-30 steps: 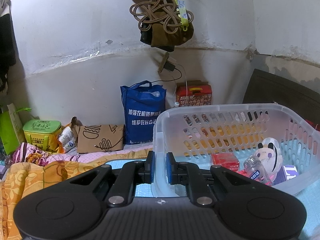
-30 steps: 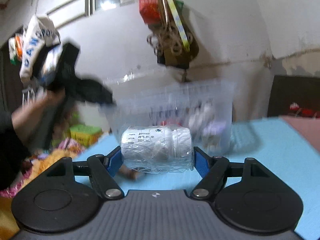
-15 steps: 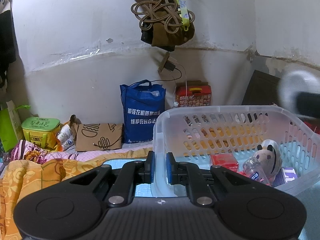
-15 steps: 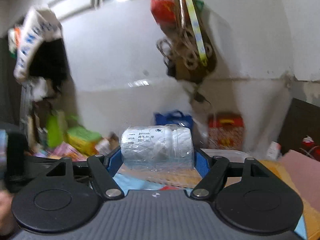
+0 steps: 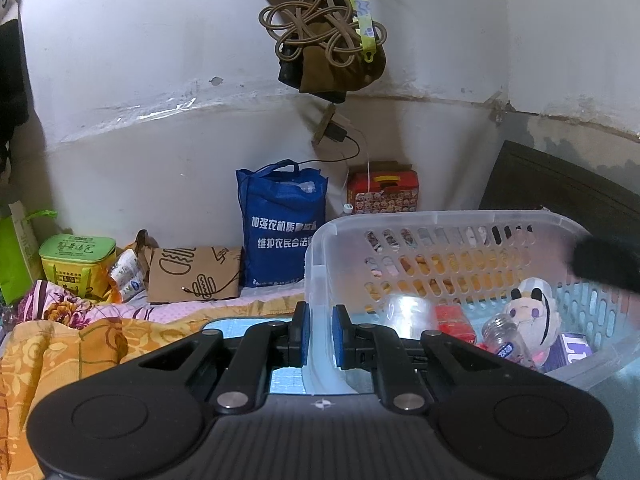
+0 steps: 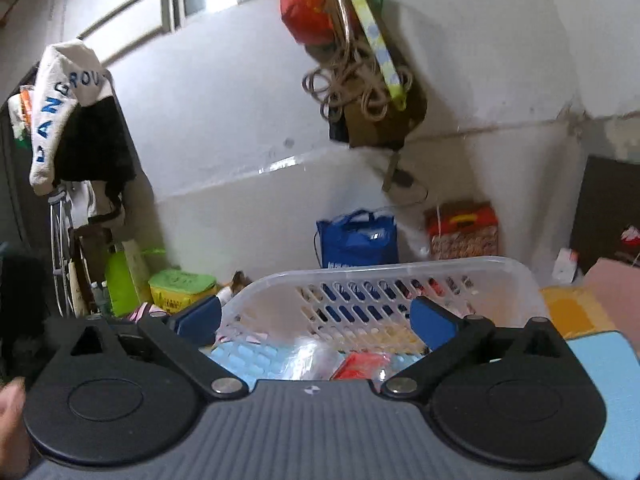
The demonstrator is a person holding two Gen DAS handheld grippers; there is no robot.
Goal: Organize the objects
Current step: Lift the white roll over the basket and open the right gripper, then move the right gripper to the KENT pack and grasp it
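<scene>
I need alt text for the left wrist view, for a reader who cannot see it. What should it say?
The left gripper is clamped on the near wall of a clear plastic basket. Inside lie a white bottle, a red box, a small jar and a panda toy. A blue bag stands behind, against the wall.

Lived-in home room, floral bedding (image 5: 60,336), hung clothes (image 6: 68,112), shopping bag (image 5: 280,232)

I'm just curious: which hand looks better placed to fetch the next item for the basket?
Probably the right. The right gripper is opening with nothing between its pads, above the basket. The left gripper is shut on the basket's rim, steadying it.
</scene>
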